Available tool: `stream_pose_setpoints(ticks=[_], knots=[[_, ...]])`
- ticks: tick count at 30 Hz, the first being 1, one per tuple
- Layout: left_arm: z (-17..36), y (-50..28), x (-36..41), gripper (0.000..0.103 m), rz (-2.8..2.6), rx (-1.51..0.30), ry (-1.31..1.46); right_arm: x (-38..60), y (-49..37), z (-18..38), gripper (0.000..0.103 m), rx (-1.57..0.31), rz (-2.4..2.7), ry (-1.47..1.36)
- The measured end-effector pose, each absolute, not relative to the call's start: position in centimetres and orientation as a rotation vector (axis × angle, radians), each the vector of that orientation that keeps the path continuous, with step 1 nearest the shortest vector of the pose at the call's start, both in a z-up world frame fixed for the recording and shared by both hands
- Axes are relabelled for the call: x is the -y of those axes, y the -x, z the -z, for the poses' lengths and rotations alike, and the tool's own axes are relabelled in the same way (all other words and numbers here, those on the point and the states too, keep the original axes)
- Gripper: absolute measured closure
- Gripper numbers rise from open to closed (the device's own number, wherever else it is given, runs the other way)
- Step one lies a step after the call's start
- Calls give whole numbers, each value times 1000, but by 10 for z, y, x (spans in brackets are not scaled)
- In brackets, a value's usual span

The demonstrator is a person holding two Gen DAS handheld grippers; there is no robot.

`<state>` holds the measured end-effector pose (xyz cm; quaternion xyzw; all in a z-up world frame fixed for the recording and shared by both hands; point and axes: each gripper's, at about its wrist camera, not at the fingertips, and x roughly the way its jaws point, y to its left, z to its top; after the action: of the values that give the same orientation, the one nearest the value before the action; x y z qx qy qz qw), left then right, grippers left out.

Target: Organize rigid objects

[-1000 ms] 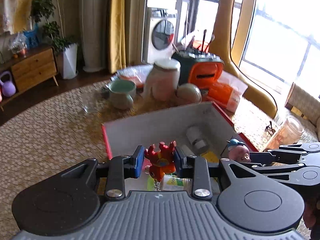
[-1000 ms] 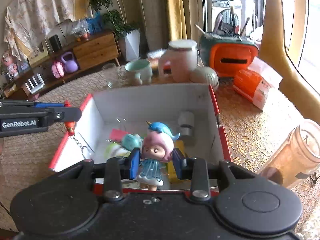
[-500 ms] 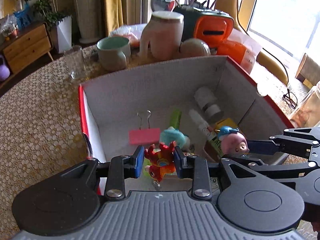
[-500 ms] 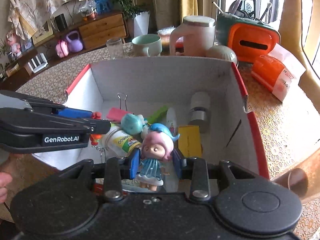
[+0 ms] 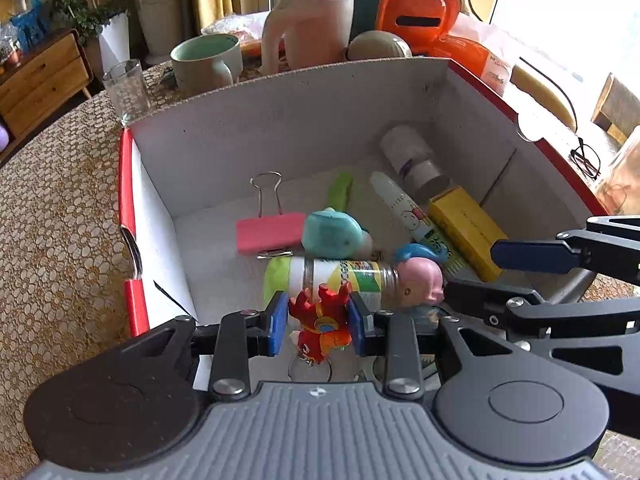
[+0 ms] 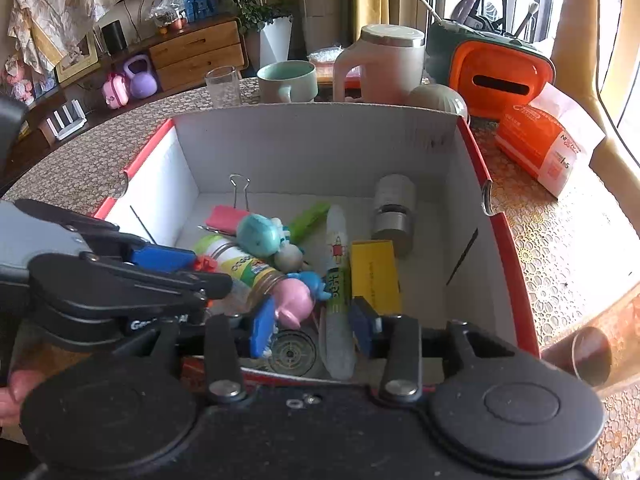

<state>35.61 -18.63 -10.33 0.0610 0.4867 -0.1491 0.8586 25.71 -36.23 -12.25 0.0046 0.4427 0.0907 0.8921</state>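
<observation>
Drop-off into the box [image 5: 280,120] is in hand. The left gripper [image 5: 319,322] clenches the red toy [image 5: 320,320] just over the clutter; next it must let go. The right gripper [image 6: 316,320] has just been opening, and the doll [image 6: 294,300] seems released between its jaws. Only the right view shows the toppled doll's dress side, dimly; beyond lies a bottle [image 6: 394,212].

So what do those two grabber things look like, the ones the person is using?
Both look alike. The left gripper and right gripper are black plastic with blue pads on their fingers, silver screws and round caps. The left one's body is ribbed grey and has white lettering on its side. No cables or sleeves show.
</observation>
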Motion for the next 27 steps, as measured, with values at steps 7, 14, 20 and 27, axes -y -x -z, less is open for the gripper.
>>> stream_pose_setpoints(ticks=[7,14,20,27], knots=[[94,-346,181,72,316,-1002,-97,358,-242,102,55,-875,-197,6],[75,-327,171,72,298,-938,-96,351,-222,80,51,-822,-224,12],[58,-310,156,72,283,-884,-62,344,-201,61,44,-766,-245,10],[41,-284,141,68,287,-821,-43,340,-176,48,29,-707,-263,3]])
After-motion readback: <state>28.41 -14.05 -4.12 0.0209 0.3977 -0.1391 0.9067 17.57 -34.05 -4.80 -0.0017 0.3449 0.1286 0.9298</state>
